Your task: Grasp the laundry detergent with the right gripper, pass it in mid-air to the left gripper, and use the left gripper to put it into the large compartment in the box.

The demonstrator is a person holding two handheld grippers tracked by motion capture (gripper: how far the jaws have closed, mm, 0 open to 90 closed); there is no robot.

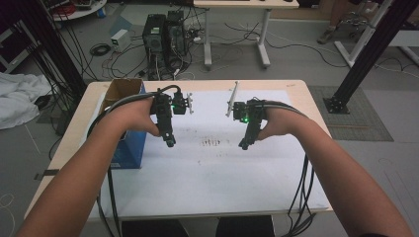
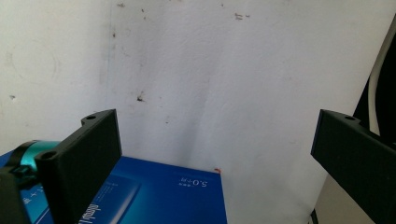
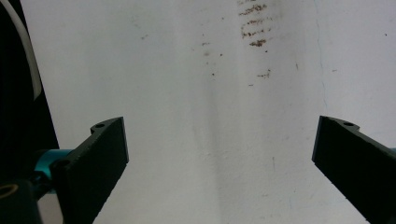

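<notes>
Table point(image 1: 306, 98) is light wood, covered by a white sheet point(image 1: 217, 173) with brown smudges point(image 1: 211, 142) mid-sheet. Grey floor behind, PC towers point(image 1: 164, 34), loose cables, another desk. Blue box point(image 1: 129, 143) stands at the sheet's left edge, open cardboard top up, long axis running away from me; in my left gripper view its printed blue face sits just under the jaws. My left gripper point(image 1: 170, 142) hovers beside the box, tip angled down at the sheet, jaws wide apart, empty. My right gripper point(image 1: 244, 145) mirrors it over the sheet, well apart from the box, jaws also spread, nothing between. Both forearms come in low, wrists bent inward.
</notes>
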